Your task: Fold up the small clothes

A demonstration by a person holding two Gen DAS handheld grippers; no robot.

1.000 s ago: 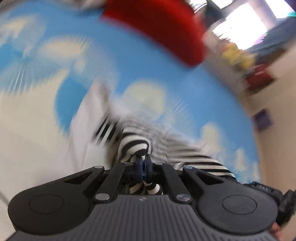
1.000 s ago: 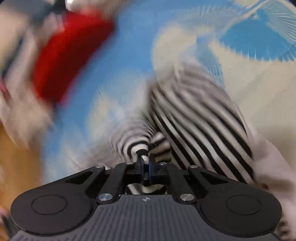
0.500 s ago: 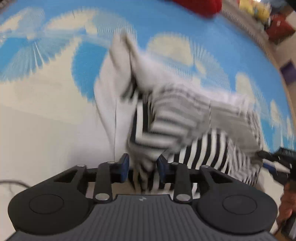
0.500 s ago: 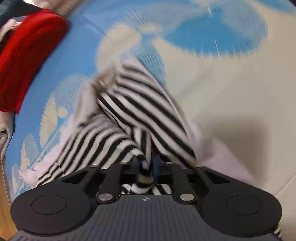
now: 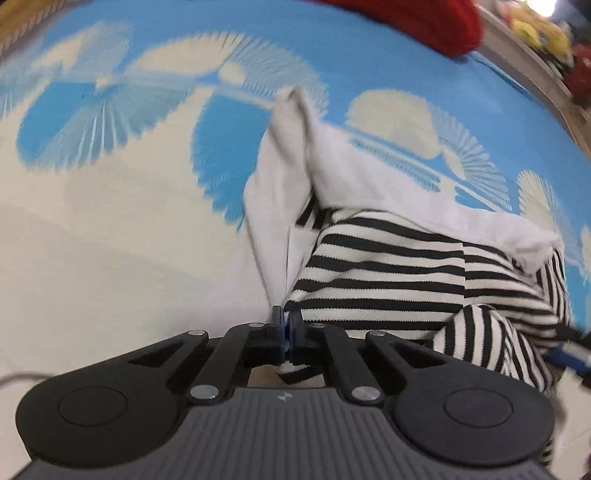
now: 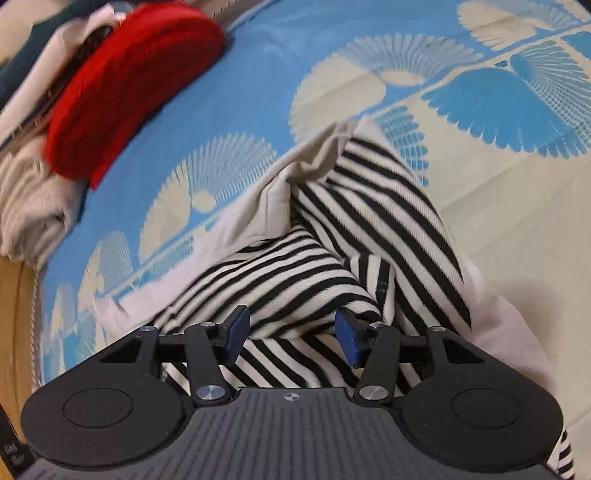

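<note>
A small black-and-white striped garment (image 5: 388,277) with a pale lining lies crumpled on the blue-and-cream patterned bedspread (image 5: 110,221). My left gripper (image 5: 286,322) points steeply down at the garment's near left edge, jaws shut with the cloth edge pinched between the pads. In the right wrist view the same striped garment (image 6: 369,206) spreads out below my right gripper (image 6: 291,326). Its blue pads (image 6: 236,328) stand well apart and are still opening, with striped cloth lying loose beneath the gap and neither pad pressing on it.
A folded red garment (image 6: 129,85) lies at the far side of the bedspread (image 6: 498,184), beside a pile of pale and dark clothes (image 6: 29,206). The red garment (image 5: 424,18) also shows at the top of the left view. A wooden edge (image 6: 14,314) runs along the left.
Both grippers held the striped garment shut a second ago. The left jaws opened and shut again on its edge, lower down. The right jaws let go and spread wide; the garment now rests on the bedspread.
</note>
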